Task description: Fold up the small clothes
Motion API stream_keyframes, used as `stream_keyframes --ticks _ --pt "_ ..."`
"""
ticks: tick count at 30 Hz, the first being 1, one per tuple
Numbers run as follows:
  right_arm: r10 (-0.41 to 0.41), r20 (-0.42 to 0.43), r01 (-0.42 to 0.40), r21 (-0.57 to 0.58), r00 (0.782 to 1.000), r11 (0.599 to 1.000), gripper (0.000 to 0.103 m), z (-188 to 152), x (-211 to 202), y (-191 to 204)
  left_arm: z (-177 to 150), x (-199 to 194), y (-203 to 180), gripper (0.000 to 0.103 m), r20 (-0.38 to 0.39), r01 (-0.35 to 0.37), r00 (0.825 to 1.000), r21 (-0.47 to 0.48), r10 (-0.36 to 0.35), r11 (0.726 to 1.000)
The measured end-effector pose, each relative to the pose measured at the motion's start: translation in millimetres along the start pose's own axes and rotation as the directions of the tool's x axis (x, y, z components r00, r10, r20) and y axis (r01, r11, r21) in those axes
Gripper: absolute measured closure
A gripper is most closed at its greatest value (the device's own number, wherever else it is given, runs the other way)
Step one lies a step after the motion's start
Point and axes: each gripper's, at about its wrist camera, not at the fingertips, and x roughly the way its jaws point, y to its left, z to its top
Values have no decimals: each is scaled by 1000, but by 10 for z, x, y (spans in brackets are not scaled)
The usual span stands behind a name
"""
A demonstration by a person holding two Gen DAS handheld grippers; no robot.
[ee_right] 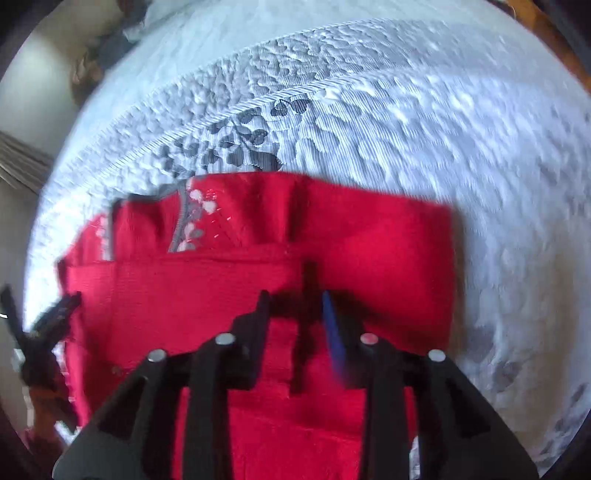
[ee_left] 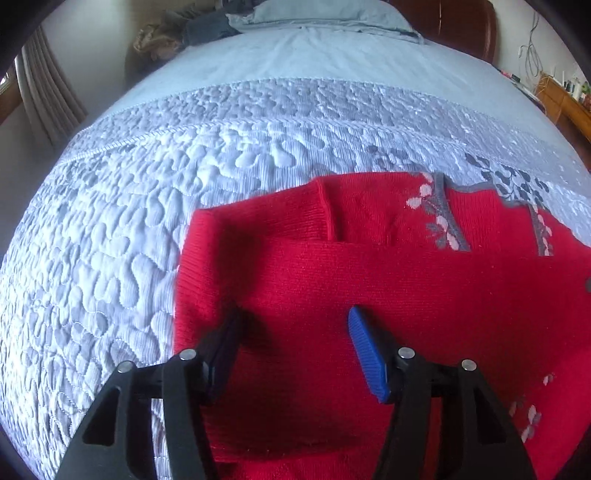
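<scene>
Left tongs [ee_left: 293,321] stood spread wide above the red sweater [ee_left: 369,280], nothing between the blue pads [ee_left: 367,354]; whether the tips touched the knit could not be told. Right tongs [ee_right: 295,306] were parted more narrowly over the same red sweater [ee_right: 369,251], and the blur hid whether any cloth sat between the fingers. The sweater lay partly folded on the quilted bedspread [ee_left: 147,221], a ribbed cuff [ee_left: 321,206] turned in across its far part and a grey band with pale flowers [ee_left: 441,218] beside that cuff. In the right wrist view the left tongs [ee_right: 55,310] showed at the sweater's left edge.

Beyond the sweater the quilted bedspread [ee_right: 443,129] carried a dark leaf pattern [ee_right: 229,147] just past the garment's far edge. Farther off from the sweater lay a plain blue sheet [ee_left: 314,55], then pillows [ee_left: 314,14] against a brown headboard [ee_left: 461,26]. Left of the bed hung a curtain [ee_left: 48,92]; right of it stood a wooden cabinet [ee_left: 565,107].
</scene>
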Motion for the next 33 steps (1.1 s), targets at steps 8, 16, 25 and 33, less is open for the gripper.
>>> stream_keyframes --ticks 8,16,25,33 --pt "132 -74 -134 -26 989 991 76 -388 -51 43 -136 -168 -42 43 26 25 999 4 -25 1000" --pt "111 -28 -113 -97 993 989 97 -548 -339 133 -157 -115 -56 40 21 12 1000 13 -12 1000" --pt "108 -55 -108 -12 993 994 82 -661 -103 -70 -183 -156 -53 38 2 10 1000 36 -10 999" --pt "29 -27 -31 -99 999 995 61 -1798 -801 -158 -1155 -1010 270 19 -83 47 996 56 -43 997"
